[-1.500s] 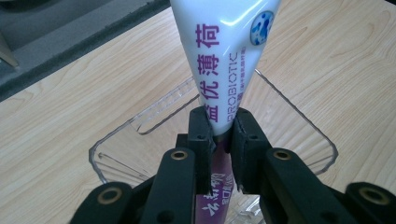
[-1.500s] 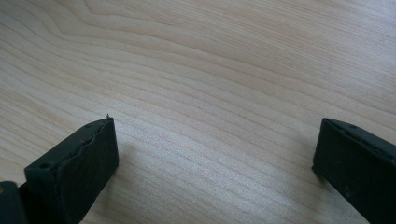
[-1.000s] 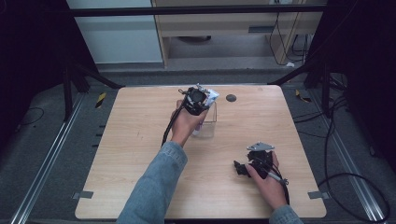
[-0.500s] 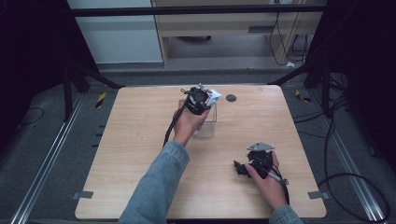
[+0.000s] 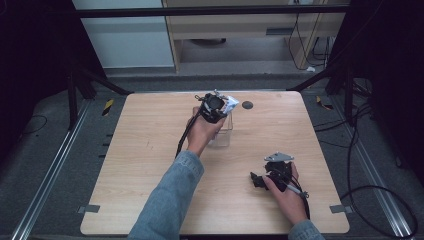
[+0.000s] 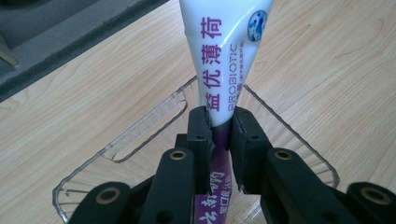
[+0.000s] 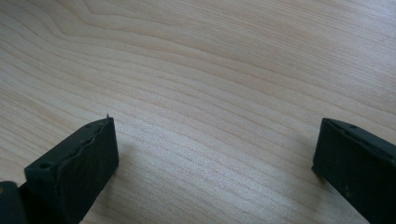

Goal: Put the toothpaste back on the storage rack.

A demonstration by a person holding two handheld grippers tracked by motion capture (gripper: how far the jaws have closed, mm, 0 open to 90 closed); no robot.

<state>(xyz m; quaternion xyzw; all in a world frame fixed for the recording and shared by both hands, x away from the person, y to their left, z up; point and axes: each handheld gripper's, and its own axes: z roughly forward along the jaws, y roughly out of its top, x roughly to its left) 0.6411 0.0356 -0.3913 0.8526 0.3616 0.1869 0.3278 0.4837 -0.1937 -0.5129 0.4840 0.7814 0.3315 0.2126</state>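
Tube (image 6: 223, 60): white toothpaste tube with purple print, including the word PROBIOTIC; clamped in the left gripper and held above the clear box, near the middle of the table's far edge.
Tube, attitude: in the left gripper view it runs on between the jaws and widens beyond them, away from the camera; in the high view its white end (image 5: 231, 104) sticks out past the gripper toward the far edge.
Box (image 6: 140, 135): clear plastic, open-topped, rectangular with rounded corners; it stands on the table directly beneath the jaws. In the high view the box (image 5: 223, 131) sits just on the near side of the left gripper, beside the hand.
Tube and box: the tube appears to hang over the opening; whether its lower end touches the box floor cannot be told.
Left gripper (image 6: 220, 135): jaws pressed on both flat sides of the tube at its narrow purple part. In the high view the left gripper (image 5: 214, 106) is raised over the table's far middle.
Right gripper (image 7: 215, 158): jaws spread wide, nothing between them, bare wood below. In the high view the right gripper (image 5: 272, 173) rests low near the table's near right corner.
Table (image 5: 140, 150): light wood, rectangular.
Disc (image 5: 247, 105): small, dark, round, on the table by the far edge, just right of the tube.
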